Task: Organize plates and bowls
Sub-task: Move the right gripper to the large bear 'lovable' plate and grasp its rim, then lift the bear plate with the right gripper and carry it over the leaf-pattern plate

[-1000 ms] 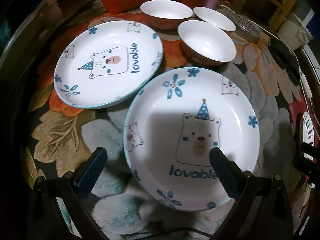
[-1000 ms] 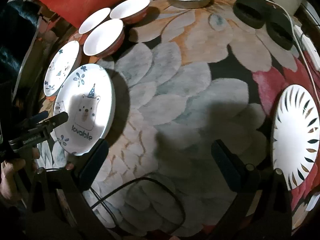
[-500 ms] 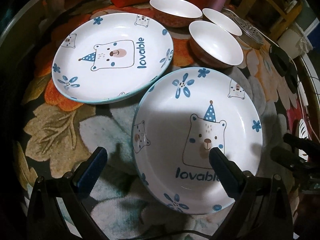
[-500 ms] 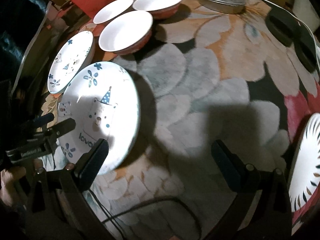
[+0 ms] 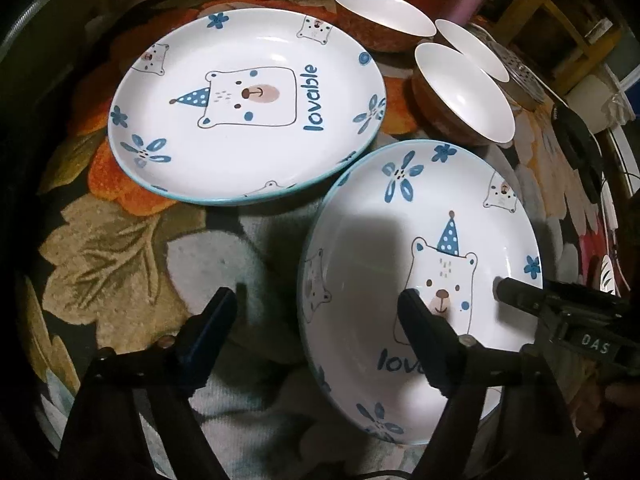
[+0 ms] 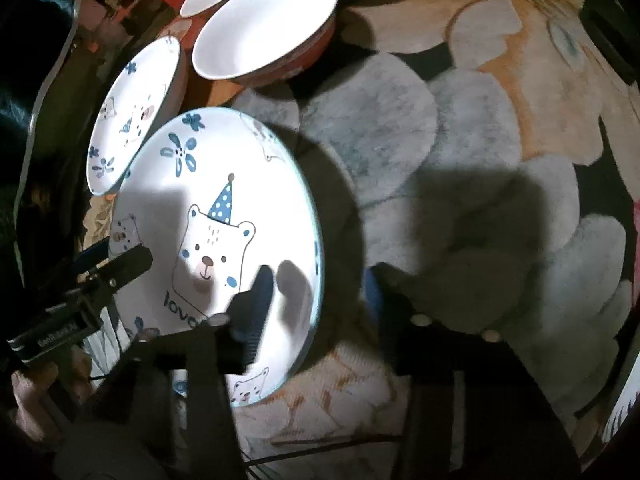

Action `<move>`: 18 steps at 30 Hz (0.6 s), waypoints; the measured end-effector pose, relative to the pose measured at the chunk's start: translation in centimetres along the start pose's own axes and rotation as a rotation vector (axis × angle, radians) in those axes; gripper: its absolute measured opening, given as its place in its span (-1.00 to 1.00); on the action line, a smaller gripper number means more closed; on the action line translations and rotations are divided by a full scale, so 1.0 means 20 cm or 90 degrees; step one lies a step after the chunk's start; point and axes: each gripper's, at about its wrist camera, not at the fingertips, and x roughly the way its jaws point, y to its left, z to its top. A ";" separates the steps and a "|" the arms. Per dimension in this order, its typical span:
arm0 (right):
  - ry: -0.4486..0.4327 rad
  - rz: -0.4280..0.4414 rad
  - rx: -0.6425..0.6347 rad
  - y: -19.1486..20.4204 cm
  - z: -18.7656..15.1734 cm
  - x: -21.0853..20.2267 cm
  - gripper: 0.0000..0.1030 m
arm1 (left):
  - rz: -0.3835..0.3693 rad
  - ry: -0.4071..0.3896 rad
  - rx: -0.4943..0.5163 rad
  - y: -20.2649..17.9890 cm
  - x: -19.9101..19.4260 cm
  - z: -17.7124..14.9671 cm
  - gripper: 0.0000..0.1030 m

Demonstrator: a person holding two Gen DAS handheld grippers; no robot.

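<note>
Two white bear plates marked "lovable" lie on the floral table. The near plate (image 5: 400, 248) (image 6: 224, 200) sits under both grippers; the far plate (image 5: 248, 116) (image 6: 136, 112) lies beyond it to the left. My left gripper (image 5: 316, 320) is open, straddling the near plate's left rim, one finger over the plate. My right gripper (image 6: 316, 292) is open, straddling its right rim; it also shows in the left wrist view (image 5: 520, 294). Three white bowls with red-brown outsides (image 5: 464, 92) (image 6: 264, 24) stand behind the plates.
A metal lid (image 5: 520, 76) and dark round objects (image 5: 580, 148) lie at the back right. A white patterned plate (image 6: 624, 412) sits at the far right edge. The table's dark rim (image 5: 24, 40) curves along the left.
Both grippers have moved in on the near bear plate. The right gripper swung left from the middle of the table to the plate's right rim and has narrowed. The plates have not moved.
</note>
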 end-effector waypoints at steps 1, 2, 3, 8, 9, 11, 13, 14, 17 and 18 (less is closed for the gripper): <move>-0.003 -0.004 -0.009 0.01 0.00 0.00 -0.33 | -0.004 0.001 0.001 0.00 0.00 0.00 0.40; -0.002 -0.003 -0.014 0.01 0.00 0.00 -0.48 | -0.006 0.004 0.003 0.00 0.00 0.00 0.08; -0.001 0.003 -0.016 0.02 0.00 0.00 -0.51 | -0.009 0.011 0.006 0.00 0.01 0.00 -0.14; -0.007 -0.008 -0.032 0.06 0.00 0.01 -0.62 | -0.035 0.018 0.014 -0.02 0.03 0.00 -0.39; -0.008 -0.006 -0.031 0.05 0.00 0.01 -0.62 | -0.038 0.018 0.016 -0.02 0.03 0.00 -0.39; -0.009 -0.005 -0.036 0.05 0.00 0.01 -0.63 | -0.052 0.019 0.015 -0.01 0.03 0.01 -0.42; -0.010 -0.007 -0.039 0.05 0.00 0.01 -0.63 | -0.056 0.020 0.016 0.00 0.03 0.01 -0.48; -0.010 -0.009 -0.039 0.05 0.00 0.01 -0.63 | -0.059 0.020 0.015 0.02 0.02 0.01 -0.50; -0.013 -0.013 -0.043 0.06 -0.01 0.00 -0.65 | -0.060 0.019 0.018 0.03 0.01 -0.01 -0.50; -0.016 -0.015 -0.042 0.07 -0.01 0.00 -0.65 | -0.060 0.019 0.020 0.03 0.01 -0.02 -0.50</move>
